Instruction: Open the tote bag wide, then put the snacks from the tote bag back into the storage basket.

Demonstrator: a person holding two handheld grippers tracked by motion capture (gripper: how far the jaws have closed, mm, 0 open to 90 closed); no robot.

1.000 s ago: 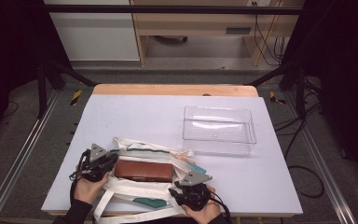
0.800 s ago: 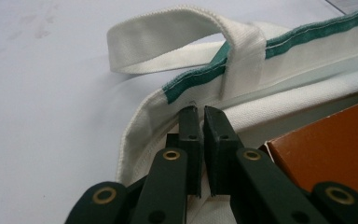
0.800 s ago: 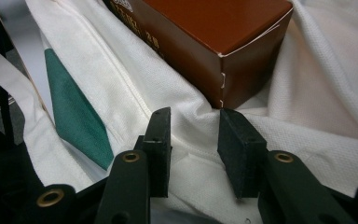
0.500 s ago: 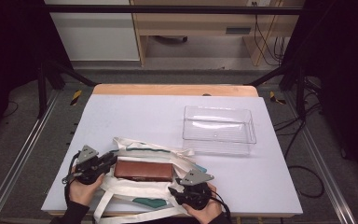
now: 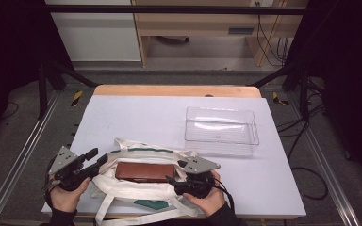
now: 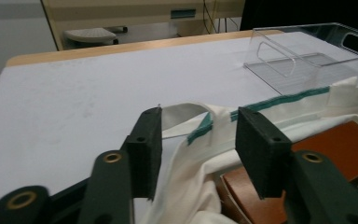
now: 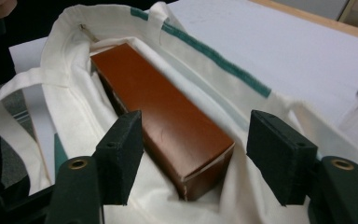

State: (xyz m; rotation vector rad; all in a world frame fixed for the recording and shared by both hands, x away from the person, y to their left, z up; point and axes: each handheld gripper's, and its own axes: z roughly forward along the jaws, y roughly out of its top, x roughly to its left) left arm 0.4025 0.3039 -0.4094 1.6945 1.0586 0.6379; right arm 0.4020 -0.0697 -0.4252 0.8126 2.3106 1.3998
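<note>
**Brown box in the tote, both grippers agape**

The brown box [image 5: 144, 172] lies inside the white tote bag [image 5: 136, 193] near the table's [image 5: 136, 117] front edge. The left gripper [image 5: 96, 159] straddles the bag's rim, jaws apart; the right gripper [image 5: 168, 180] gapes at the box's end. A clear bin [image 5: 221, 126] sits well apart, with bare tabletop between.

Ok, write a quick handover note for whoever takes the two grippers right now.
Left gripper: open, jaws astride the white tote bag rim at its left end.
Right gripper: open, jaws either side of the brown box end, not clamped.
The box lies in the bag's open mouth; the clear bin stands apart, far right.
Nothing gripped yet. Probably next: grip the box.
</note>
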